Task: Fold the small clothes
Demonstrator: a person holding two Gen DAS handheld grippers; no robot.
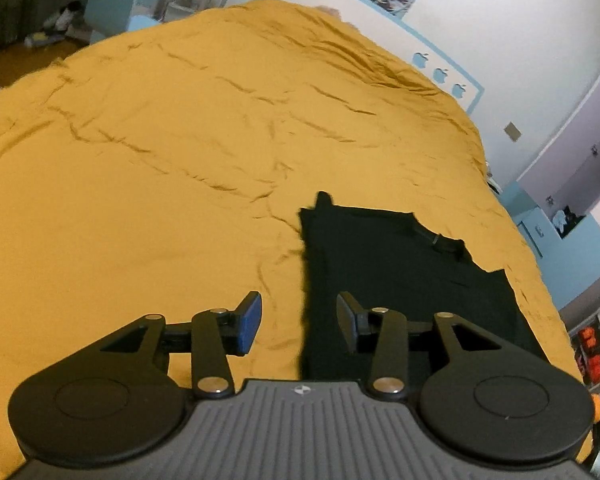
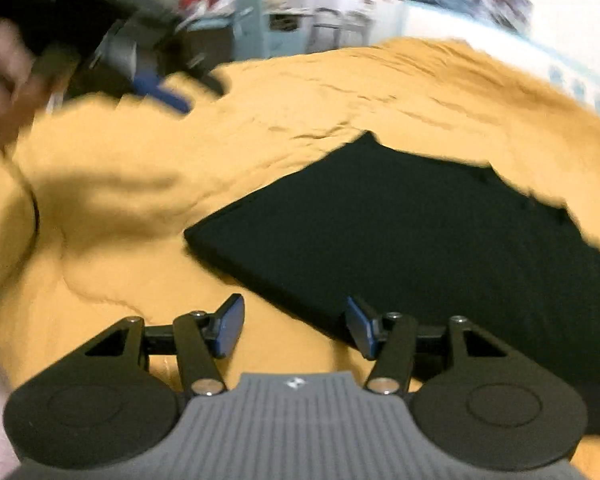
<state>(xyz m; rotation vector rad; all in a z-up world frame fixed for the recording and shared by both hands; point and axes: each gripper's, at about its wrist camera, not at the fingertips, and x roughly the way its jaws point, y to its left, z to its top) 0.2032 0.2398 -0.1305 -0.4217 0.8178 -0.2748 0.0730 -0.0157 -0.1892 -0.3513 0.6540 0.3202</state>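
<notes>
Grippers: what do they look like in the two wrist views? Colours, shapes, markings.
Both match. The left gripper and right gripper each have a grey ribbed body with a small white emblem, two round black discs at the sides, and black link arms with silver pivot pins. The fingers end in flat blue pads. No cables show. An orange knob sits at the left gripper's edge.

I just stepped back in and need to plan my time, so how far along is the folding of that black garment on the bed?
Done: the black garment lies flat on the yellow bedspread with one straight folded edge. In hand: nothing; the left gripper and right gripper are both open and empty above it. Left: its far edge looks uneven, so probably another fold or tidying.
</notes>
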